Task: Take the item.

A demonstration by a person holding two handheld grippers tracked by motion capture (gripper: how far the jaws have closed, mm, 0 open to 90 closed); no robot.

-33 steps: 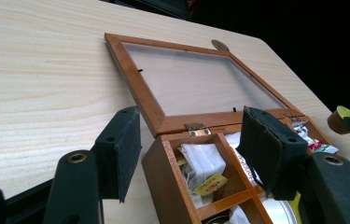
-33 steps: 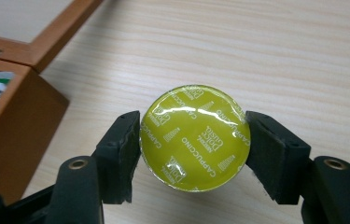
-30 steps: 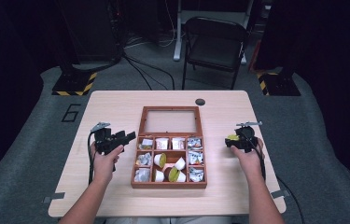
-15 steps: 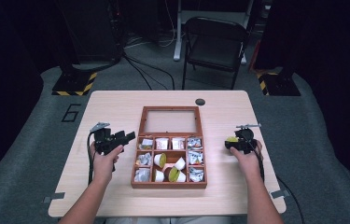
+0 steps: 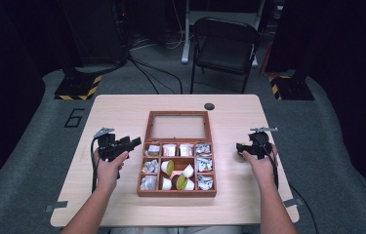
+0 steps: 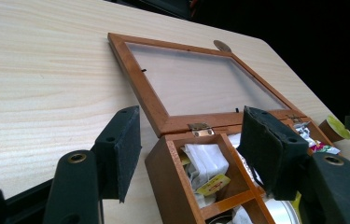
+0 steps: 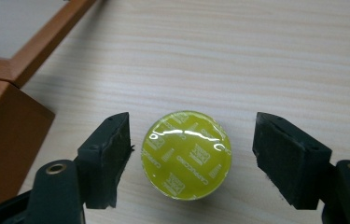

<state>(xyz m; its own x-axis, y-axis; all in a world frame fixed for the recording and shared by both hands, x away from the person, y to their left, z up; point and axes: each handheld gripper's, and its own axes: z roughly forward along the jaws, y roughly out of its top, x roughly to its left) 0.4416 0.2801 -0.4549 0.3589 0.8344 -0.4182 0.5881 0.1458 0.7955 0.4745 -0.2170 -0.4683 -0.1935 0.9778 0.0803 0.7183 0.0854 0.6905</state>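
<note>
The yellow-lidded capsule (image 7: 186,154) was set on the table (image 5: 122,112) near its right edge, between the right gripper (image 7: 193,158)'s jaws, which had just been opening and stood clear. The left gripper (image 6: 196,149) was held open, empty, at the wooden box (image 6: 172,186)'s corner. The capsule could be knocked rolling if a pad brushed it.

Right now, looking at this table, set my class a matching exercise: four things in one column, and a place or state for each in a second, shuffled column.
Things:
1. yellow-lidded capsule
2. box lid
3. left gripper
4. right gripper

Places or states:
A. lying open and flat on the table behind the compartments
B. jaws just been opening, pads clear of the capsule between them
C. standing on the table to the right of the wooden box
D. open, at the box's left corner

Pairs: 1-C, 2-A, 3-D, 4-B
</note>
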